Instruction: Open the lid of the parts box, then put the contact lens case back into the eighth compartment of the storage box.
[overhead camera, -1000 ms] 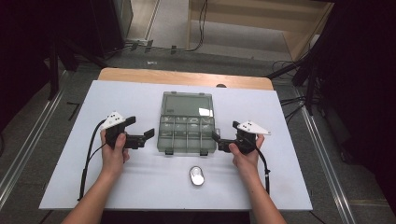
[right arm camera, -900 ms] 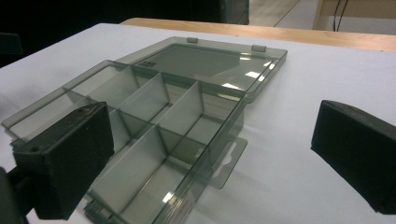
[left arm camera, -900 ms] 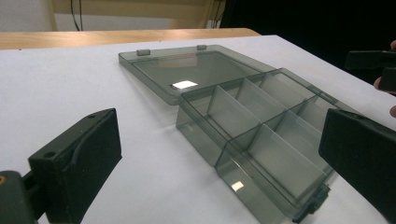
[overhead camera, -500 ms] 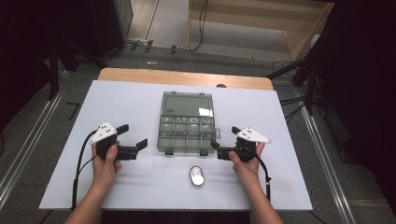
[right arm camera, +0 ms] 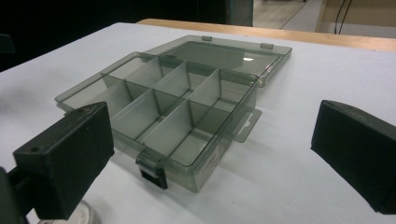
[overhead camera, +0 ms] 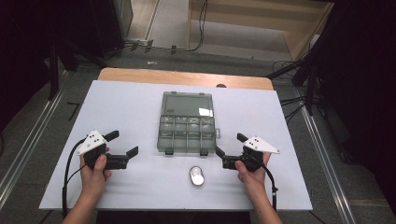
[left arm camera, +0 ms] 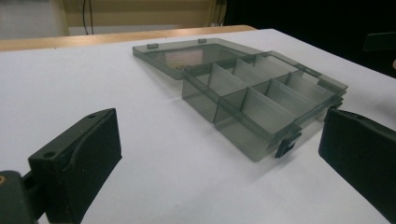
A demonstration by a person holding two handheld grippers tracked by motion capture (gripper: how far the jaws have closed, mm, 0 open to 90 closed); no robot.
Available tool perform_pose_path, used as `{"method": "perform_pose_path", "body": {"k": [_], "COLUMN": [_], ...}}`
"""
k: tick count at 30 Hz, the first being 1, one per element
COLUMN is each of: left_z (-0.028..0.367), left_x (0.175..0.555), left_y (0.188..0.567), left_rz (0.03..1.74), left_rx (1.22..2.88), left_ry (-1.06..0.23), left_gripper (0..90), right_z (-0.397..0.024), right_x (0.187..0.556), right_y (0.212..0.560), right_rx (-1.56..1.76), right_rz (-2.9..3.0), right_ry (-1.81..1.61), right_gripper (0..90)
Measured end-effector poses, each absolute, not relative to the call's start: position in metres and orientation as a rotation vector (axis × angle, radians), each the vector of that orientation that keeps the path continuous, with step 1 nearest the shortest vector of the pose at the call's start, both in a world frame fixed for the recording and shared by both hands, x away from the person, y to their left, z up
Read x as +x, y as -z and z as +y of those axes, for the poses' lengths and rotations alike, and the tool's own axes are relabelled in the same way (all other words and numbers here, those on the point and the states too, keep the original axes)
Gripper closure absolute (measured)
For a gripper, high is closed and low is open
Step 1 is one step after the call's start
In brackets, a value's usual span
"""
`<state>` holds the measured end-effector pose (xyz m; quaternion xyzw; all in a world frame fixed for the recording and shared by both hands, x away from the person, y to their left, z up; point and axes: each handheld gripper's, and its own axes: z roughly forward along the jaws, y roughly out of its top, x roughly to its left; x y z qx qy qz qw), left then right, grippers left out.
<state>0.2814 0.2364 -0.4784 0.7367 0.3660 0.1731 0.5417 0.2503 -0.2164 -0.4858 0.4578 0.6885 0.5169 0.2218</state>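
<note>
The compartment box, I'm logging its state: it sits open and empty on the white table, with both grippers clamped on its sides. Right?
Not quite. The compartment box does sit open and empty on the white table, but the left gripper and right gripper are open and apart from it, as the high view shows.

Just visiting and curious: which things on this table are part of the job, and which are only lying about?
In the job:
- open compartment box
- left gripper, open
- right gripper, open

Possibly in the job, untouched:
- small oval object

Lying about:
- cables on the floor
</note>
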Motion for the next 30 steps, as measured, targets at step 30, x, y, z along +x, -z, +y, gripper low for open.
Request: {"method": "perform_pose_path", "body": {"k": [30], "left_z": [0.291], "left_x": [0.24], "left_y": [0.489], "left_rz": [0.905], "left_rx": [1.75], "left_ry": [-0.532], "left_gripper": [0.0], "right_z": [-0.182], "right_x": [0.214], "right_y": [0.492], "right_rx": [1.196], "right_rz": [2.048], "right_ry": [-1.396], "right_gripper": [0.0]}}
